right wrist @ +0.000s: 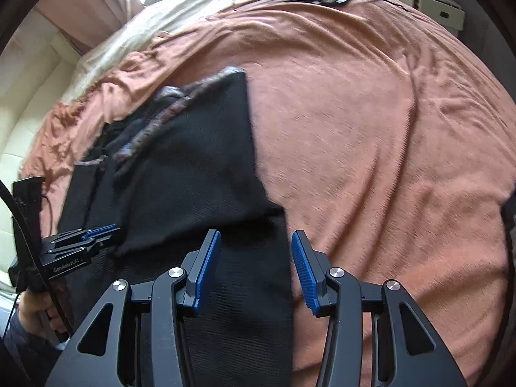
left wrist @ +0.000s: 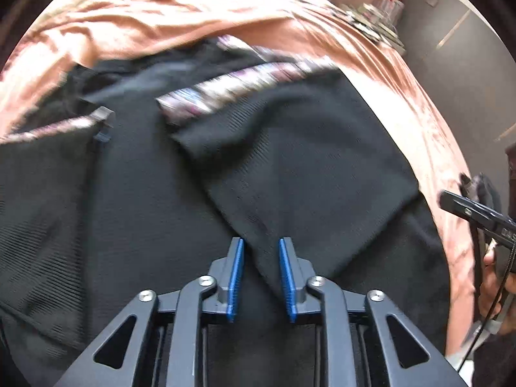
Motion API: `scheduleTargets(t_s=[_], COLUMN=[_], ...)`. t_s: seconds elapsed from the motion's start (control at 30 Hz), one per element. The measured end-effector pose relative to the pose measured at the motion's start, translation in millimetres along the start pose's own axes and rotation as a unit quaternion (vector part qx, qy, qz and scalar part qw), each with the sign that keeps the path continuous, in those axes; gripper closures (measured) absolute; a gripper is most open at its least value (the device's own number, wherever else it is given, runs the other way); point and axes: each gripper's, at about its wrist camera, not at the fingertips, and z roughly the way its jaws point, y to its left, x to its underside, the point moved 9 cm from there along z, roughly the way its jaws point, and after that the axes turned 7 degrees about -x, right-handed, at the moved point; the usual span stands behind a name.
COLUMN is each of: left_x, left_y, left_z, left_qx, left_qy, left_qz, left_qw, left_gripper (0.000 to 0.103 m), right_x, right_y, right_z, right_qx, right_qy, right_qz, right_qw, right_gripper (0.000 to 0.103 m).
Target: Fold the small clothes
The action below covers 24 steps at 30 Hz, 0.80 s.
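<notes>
Black garment (left wrist: pixel 290 167) flat on bedspread (right wrist: pixel 371 129), below both open jaws.

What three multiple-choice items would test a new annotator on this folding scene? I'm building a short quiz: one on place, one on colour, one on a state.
1. The black garment lies on:
A. a wooden table
B. an orange bedspread
C. a tiled floor

2. The garment's patterned trim is:
A. purplish
B. bright green
C. plain yellow

3. The right gripper is:
A. shut on a hanger
B. open, nothing pinched
C. out of view

Answers: 1 B, orange cloth surrounds the garment; 2 A, the band looks purple and pale; 3 B, its blue pads stand apart over the fabric.
</notes>
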Motion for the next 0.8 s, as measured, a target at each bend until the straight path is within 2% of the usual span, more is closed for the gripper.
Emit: scheduleTargets(t_s=[0.03,0.07,0.23,0.43,0.63,0.8], left_x=[-7,-12,-32,-39,-37,-36], left_y=[15,25,74,130,176,191], left_z=[-4,-7,-23,-35,-21,-9], left_qx=[-0.018,-0.023,-0.042,-0.089,-0.117,-0.125], left_qy=[-0.008,-0.012,-0.032,-0.048,-0.041,-0.038], left_qz=[-0.007,-0.014,-0.04,-0.051,-0.066,-0.06], left_qw=[0.9998,0.9996,0.9978,0.9936,0.9901,0.9895], left_gripper=[0.076,0.076,0.076,0.076,0.076,0.076], right_x=[-2,-6,-13,-15,-16,-26], right_y=[-1,-1,4,22,51,81], right_z=[0,-1,3,13,47,81], right_qx=[0.001,0.004,0.024,0.041,0.036,0.037], right_qy=[-0.003,-0.011,-0.025,-0.04,-0.015,0.004], right_qz=[-0.001,-0.004,-0.023,-0.058,-0.101,-0.132], right_qw=[1.0,1.0,0.999,0.997,0.994,0.991], right_gripper=[0.039,0.037,0.037,0.038,0.063,0.065])
